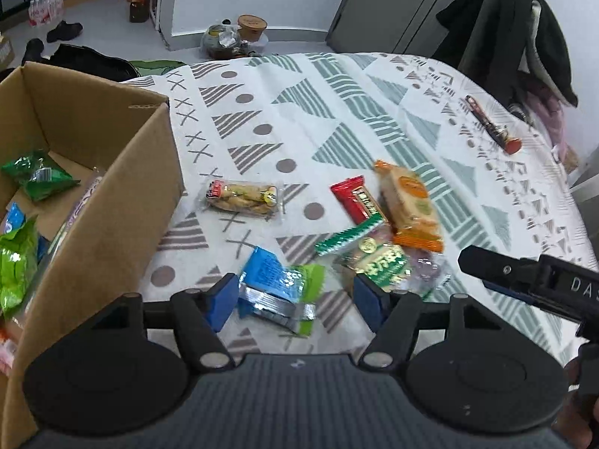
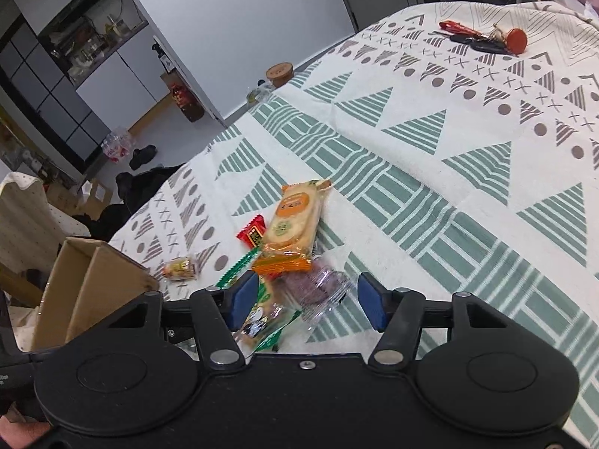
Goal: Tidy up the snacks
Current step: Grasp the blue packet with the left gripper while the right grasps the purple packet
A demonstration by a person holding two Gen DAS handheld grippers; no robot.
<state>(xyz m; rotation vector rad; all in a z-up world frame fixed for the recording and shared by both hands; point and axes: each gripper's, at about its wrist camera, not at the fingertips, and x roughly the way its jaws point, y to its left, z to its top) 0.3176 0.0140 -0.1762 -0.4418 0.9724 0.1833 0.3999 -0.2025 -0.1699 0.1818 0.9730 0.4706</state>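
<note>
A cardboard box (image 1: 112, 172) stands at the table's left with green snack bags (image 1: 35, 176) inside. Loose on the patterned cloth lie a clear biscuit packet (image 1: 241, 198), a red packet (image 1: 357, 200), an orange cracker packet (image 1: 410, 205) and a green-and-white packet (image 1: 374, 258). My left gripper (image 1: 295, 299) is open, with a blue and green packet (image 1: 277, 284) lying between its fingers. My right gripper (image 2: 307, 299) is open too, over a clear packet of purple snack (image 2: 314, 288) and a green packet (image 2: 262, 314). Just beyond are the orange cracker packet (image 2: 294, 224) and the box (image 2: 93, 280) at left.
A bunch of keys with a red tag (image 2: 483, 39) lies at the table's far side. A chair draped with a dark coat (image 1: 524, 26) stands behind the table. On the floor past the far edge are a bottle (image 1: 138, 0) and a paper bowl (image 1: 251, 26).
</note>
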